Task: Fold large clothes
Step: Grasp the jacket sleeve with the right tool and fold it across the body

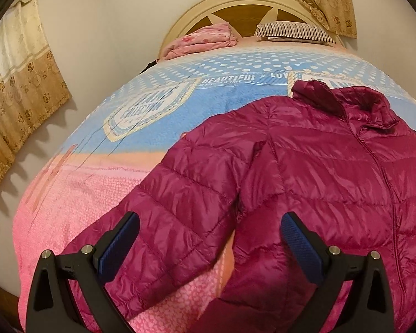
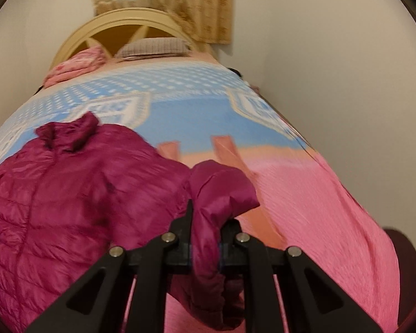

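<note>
A magenta quilted puffer jacket [image 1: 332,172] lies front-up on the bed, collar toward the headboard. In the left wrist view its left sleeve [image 1: 169,211] stretches toward the bed's near left. My left gripper [image 1: 209,231] is open and hovers just above the sleeve and the jacket's side, holding nothing. In the right wrist view the jacket body [image 2: 77,194] lies at left. My right gripper [image 2: 206,223] is shut on the right sleeve [image 2: 222,186], which is lifted and bunched between the fingers.
The bed has a blue and pink cover [image 1: 163,127] [image 2: 305,194]. A pink folded blanket [image 1: 205,40] and a striped pillow [image 1: 294,32] lie by the cream headboard [image 1: 235,2]. Curtains [image 1: 16,83] hang on the left wall. Walls stand close on both sides.
</note>
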Action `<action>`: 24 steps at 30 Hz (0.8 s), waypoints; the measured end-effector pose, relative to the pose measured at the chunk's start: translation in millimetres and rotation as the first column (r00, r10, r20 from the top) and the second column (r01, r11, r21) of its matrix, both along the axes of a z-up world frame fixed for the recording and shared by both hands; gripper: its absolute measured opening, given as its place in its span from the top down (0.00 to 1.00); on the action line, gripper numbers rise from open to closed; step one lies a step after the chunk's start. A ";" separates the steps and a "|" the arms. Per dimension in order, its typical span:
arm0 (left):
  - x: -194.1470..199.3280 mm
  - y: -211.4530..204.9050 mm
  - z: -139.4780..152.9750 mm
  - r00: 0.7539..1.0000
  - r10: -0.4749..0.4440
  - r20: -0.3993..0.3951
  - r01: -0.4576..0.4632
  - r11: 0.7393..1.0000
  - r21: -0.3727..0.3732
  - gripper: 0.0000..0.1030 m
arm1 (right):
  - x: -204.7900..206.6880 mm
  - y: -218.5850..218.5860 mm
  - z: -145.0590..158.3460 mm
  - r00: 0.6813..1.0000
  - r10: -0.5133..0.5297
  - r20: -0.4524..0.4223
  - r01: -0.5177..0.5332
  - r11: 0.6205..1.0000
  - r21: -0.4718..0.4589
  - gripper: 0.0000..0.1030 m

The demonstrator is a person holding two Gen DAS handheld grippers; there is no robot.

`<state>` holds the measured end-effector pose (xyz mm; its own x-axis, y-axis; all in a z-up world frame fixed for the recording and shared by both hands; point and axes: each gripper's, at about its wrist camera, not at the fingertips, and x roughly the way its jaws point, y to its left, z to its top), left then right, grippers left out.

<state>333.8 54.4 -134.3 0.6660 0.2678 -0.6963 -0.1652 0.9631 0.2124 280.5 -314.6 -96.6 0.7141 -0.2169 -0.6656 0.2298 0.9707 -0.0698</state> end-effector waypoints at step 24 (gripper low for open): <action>10.8 59.2 -1.8 0.996 0.093 0.013 -0.092 0.995 -0.042 0.01 | 81.0 219.9 -12.9 0.920 0.391 -0.018 -0.389 0.908 -0.158 0.87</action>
